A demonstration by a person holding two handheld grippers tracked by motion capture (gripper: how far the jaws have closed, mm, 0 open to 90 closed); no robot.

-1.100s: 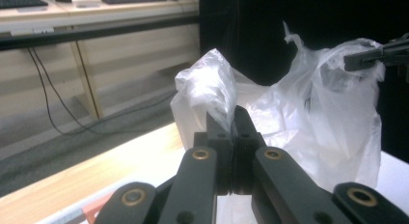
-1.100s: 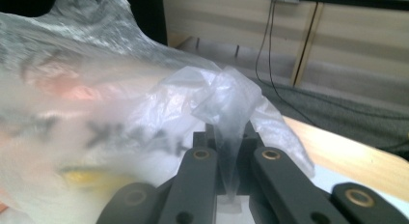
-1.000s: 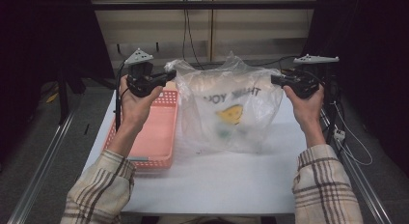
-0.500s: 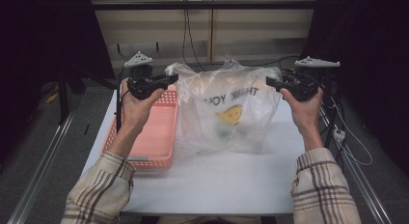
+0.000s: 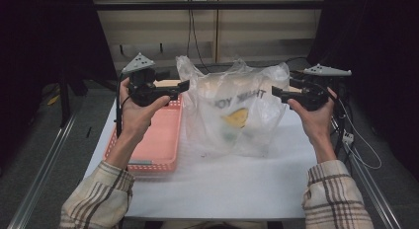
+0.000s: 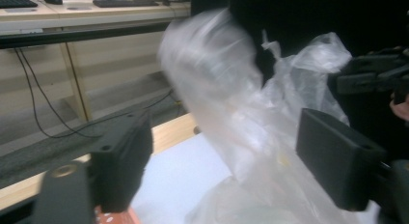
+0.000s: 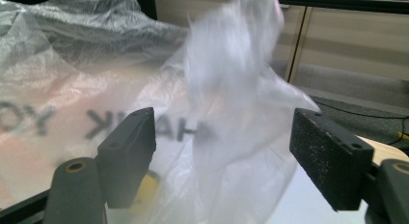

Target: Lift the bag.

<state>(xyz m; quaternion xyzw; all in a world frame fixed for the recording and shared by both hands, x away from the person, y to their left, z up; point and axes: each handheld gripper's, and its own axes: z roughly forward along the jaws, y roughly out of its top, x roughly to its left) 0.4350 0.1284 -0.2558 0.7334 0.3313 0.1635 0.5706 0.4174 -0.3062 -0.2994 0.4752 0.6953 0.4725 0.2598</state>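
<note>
On the white tabletop (image 5: pixel 217 184), at its centre, stands a clear plastic bag (image 5: pixel 237 115) with dark lettering and a yellow shape inside. At 9 o'clock of the bag, just beside it, lies a pink basket (image 5: pixel 153 140). The left tongs (image 5: pixel 184 86) sit at the bag's 10 o'clock corner, the right tongs (image 5: pixel 274 93) at its 2 o'clock corner, both pointing inward. Each pair of jaws has just been opening and now stands wide. In the left gripper view, a blurred bag handle hangs between the jaws without either pad pressing on it. The right gripper view shows the same: loose plastic between spread jaws, no grip.
</note>
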